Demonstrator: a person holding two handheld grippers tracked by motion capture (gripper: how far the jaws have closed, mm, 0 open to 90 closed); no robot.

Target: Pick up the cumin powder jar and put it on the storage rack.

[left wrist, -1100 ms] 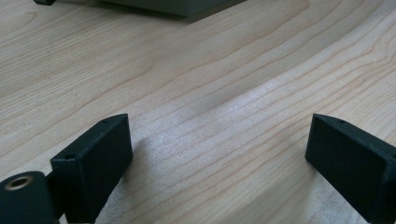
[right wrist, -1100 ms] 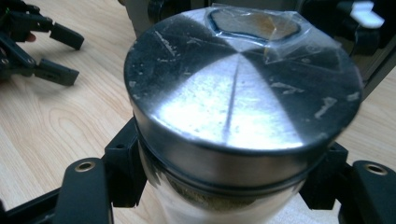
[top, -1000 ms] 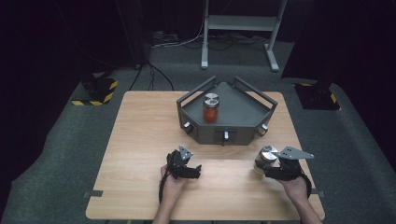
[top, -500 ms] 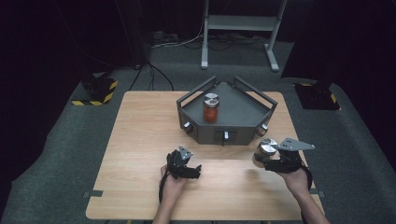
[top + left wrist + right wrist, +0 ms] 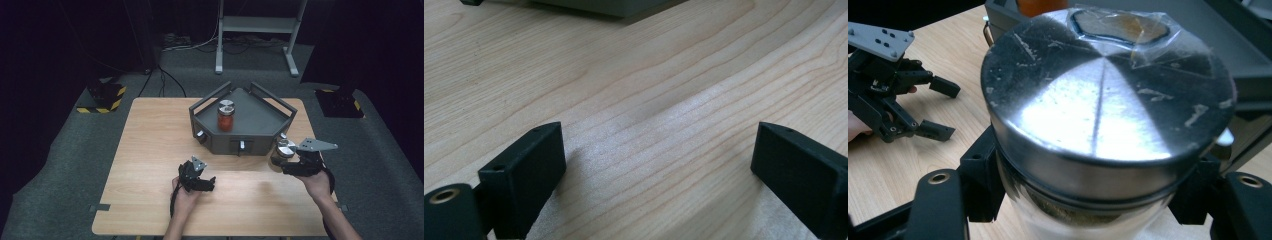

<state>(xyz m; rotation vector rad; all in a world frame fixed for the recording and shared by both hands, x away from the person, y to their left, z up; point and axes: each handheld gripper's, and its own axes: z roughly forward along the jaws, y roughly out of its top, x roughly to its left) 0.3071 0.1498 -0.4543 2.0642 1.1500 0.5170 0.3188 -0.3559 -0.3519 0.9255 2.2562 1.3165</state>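
Your left gripper (image 5: pixel 207 182) sits low and left of centre in the high view, resting on the pale wooden table (image 5: pixel 150 150) with its jaws apart and nothing between them; in the left gripper view only bare wood grain lies between the two matte black pads (image 5: pixel 526 175). It is well apart from the work.

In the middle of the high view stands the grey angular tray (image 5: pixel 260 127), a hard, flat-walled box with raised rails, and inside it a glass jar with red contents (image 5: pixel 225 116), upright under a metal lid.

At lower right, your right gripper (image 5: pixel 281 166) is clamped on the second jar (image 5: pixel 284 152), just beside the tray's right front corner. The right gripper view shows the jaws pressing the glass just under the brushed, scratched steel lid (image 5: pixel 1108 95), which carries a patch of clear tape near its far edge. The jar's long axis stands upright, and the tray lies up and to the left of it in the high view, so this hand is the nearer one. Smooth glass may slip, I judge, so keep it vertical.
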